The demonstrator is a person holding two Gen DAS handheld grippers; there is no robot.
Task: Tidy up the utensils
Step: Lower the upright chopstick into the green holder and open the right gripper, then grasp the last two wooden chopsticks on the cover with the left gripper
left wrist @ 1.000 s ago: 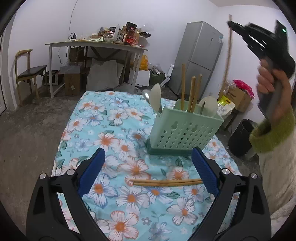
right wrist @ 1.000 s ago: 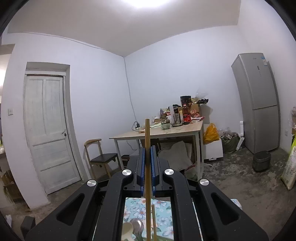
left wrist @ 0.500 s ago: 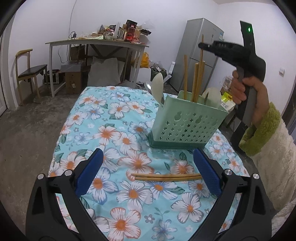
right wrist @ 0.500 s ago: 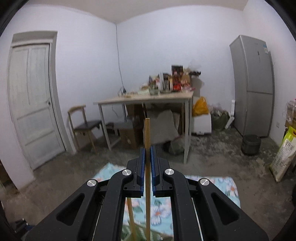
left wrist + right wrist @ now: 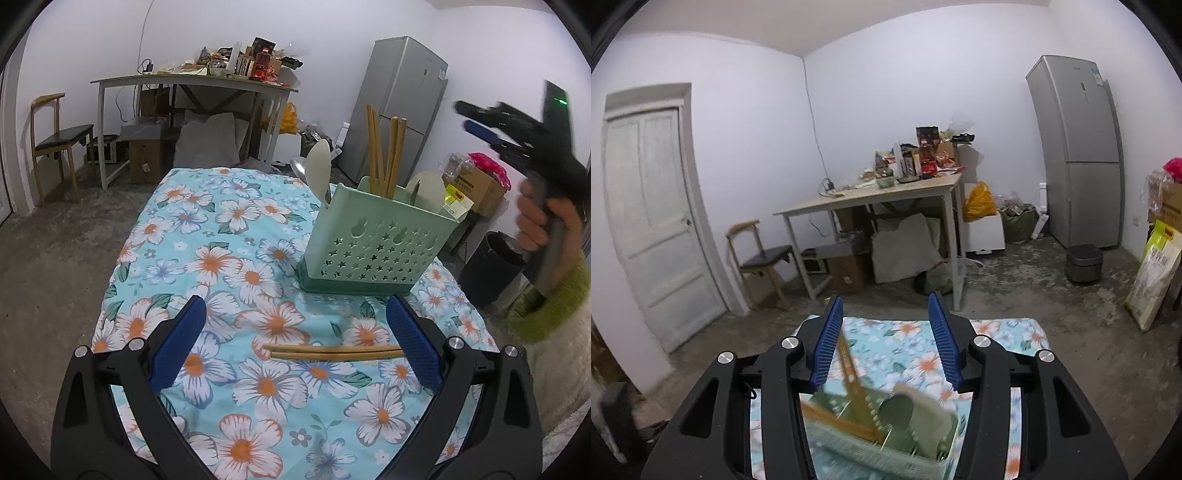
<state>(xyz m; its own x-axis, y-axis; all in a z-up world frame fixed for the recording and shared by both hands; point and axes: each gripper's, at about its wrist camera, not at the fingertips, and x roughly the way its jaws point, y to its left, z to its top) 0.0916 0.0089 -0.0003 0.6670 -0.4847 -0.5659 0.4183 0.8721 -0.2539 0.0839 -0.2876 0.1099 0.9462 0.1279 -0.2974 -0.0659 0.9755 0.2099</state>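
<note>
Pale green perforated plastic utensil caddy (image 5: 373, 245) on floral-cloth counter (image 5: 236, 236). Wooden chopsticks (image 5: 384, 147) upright inside. Right gripper (image 5: 886, 338) above caddy, jaws just opened, empty. Loose wooden chopstick pair (image 5: 332, 350) before caddy, between released left gripper (image 5: 295, 332) jaws.

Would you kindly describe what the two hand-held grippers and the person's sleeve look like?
Both are black plastic. The left hand-held gripper and right hand-held gripper have textured blue pads and silver bolts. Seen from the left, the right one shows a green light. The sleeve is cream fleece with a green knit cuff.
</note>
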